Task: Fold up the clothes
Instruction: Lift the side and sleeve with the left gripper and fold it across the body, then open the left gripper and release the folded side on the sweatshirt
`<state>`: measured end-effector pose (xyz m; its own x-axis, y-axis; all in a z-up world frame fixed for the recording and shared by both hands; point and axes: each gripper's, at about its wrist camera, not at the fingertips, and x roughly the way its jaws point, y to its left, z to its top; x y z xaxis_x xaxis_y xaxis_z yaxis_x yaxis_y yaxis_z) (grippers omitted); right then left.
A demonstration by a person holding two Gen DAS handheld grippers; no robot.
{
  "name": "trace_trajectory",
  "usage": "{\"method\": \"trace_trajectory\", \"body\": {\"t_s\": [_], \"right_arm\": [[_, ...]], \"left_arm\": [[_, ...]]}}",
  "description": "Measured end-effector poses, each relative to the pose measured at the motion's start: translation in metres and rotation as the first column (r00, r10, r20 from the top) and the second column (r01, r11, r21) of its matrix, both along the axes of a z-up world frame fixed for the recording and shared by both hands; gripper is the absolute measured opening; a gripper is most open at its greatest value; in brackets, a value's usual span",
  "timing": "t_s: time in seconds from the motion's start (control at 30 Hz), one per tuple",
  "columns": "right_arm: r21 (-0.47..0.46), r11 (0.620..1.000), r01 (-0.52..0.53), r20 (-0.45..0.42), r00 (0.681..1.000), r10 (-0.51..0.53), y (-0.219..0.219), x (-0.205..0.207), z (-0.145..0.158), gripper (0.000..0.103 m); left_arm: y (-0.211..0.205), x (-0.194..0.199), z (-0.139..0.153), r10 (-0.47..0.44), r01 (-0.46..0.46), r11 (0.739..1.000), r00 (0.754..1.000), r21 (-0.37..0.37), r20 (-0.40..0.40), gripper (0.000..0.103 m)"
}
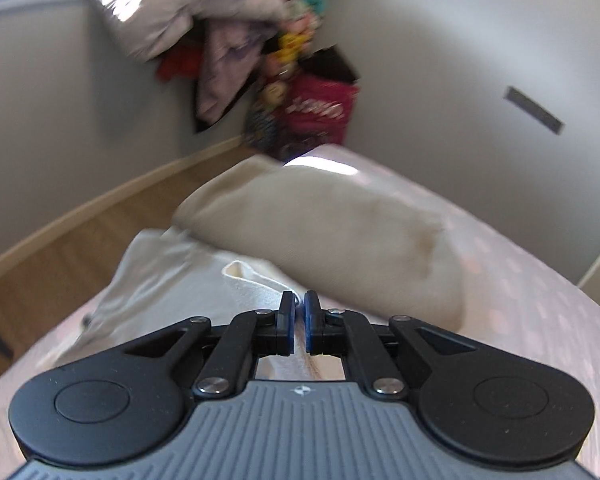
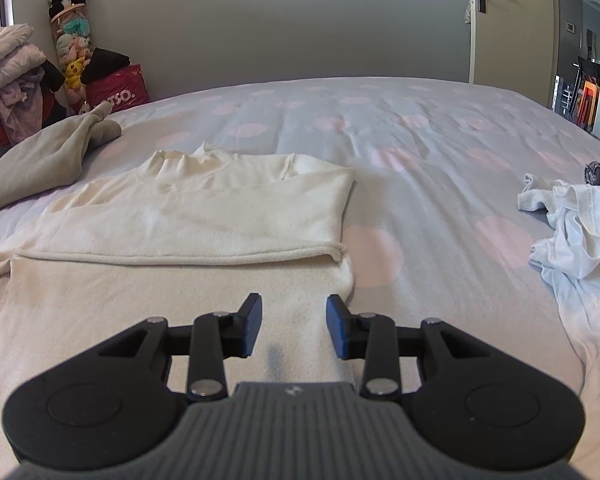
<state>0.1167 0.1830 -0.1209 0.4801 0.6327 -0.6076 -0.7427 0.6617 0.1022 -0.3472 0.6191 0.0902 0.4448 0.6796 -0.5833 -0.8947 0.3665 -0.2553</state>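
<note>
A cream sweater (image 2: 188, 216) lies flat on the bed, its right sleeve folded across the chest. My right gripper (image 2: 293, 326) is open just above the sweater's lower right part, and holds nothing. In the left wrist view my left gripper (image 1: 299, 322) is shut on a fold of the cream sweater (image 1: 256, 284), near the bed's left edge. The view is blurred. A beige garment (image 1: 332, 224) lies bunched just beyond it; it also shows in the right wrist view (image 2: 48, 152).
The bed has a lilac cover with pink dots (image 2: 380, 128). White clothes (image 2: 576, 224) lie crumpled at the right. A pile of clothes (image 2: 12, 76), soft toys (image 2: 70, 44) and a pink bag (image 2: 118, 88) stand in the far left corner. A door (image 2: 508, 20) is at the back right.
</note>
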Motion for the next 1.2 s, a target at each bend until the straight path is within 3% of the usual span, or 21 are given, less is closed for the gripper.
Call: {"method": "trace_trajectory", "body": {"t_s": [0.13, 0.27, 0.43, 0.57, 0.77, 0.97, 1.2], "right_arm": [[0.014, 1.0, 0.009, -0.016, 1.0, -0.009, -0.005, 0.003, 0.001, 0.039], [0.043, 0.999, 0.017, -0.04, 0.999, -0.016, -0.01, 0.007, 0.002, 0.039], [0.079, 0.996, 0.028, -0.074, 0.997, -0.022, -0.016, 0.013, 0.002, 0.039], [0.093, 0.995, 0.037, -0.091, 0.995, -0.029, -0.019, 0.017, 0.001, 0.039], [0.111, 0.992, 0.062, -0.111, 0.993, -0.05, -0.025, 0.026, 0.003, 0.039], [0.108, 0.988, 0.112, -0.173, 0.981, -0.093, -0.029, 0.043, -0.004, 0.039], [0.083, 0.987, 0.139, -0.235, 0.965, -0.116, -0.026, 0.059, -0.014, 0.039]], "left_arm": [[-0.023, 0.063, 0.046, -0.117, 0.116, 0.989, 0.993, 0.086, 0.012, 0.003], [-0.052, 0.131, 0.073, -0.24, 0.237, 0.962, 0.971, 0.136, 0.007, 0.003], [-0.086, 0.223, 0.09, -0.391, 0.387, 0.906, 0.92, 0.172, -0.01, 0.003], [-0.115, 0.288, 0.079, -0.492, 0.488, 0.857, 0.87, 0.162, -0.018, 0.003], [-0.153, 0.368, 0.029, -0.604, 0.603, 0.794, 0.797, 0.077, -0.007, 0.003], [-0.184, 0.427, -0.05, -0.685, 0.686, 0.725, 0.728, -0.061, 0.037, 0.003], [-0.235, 0.465, -0.15, -0.775, 0.766, 0.597, 0.628, -0.238, 0.077, 0.003]]}}
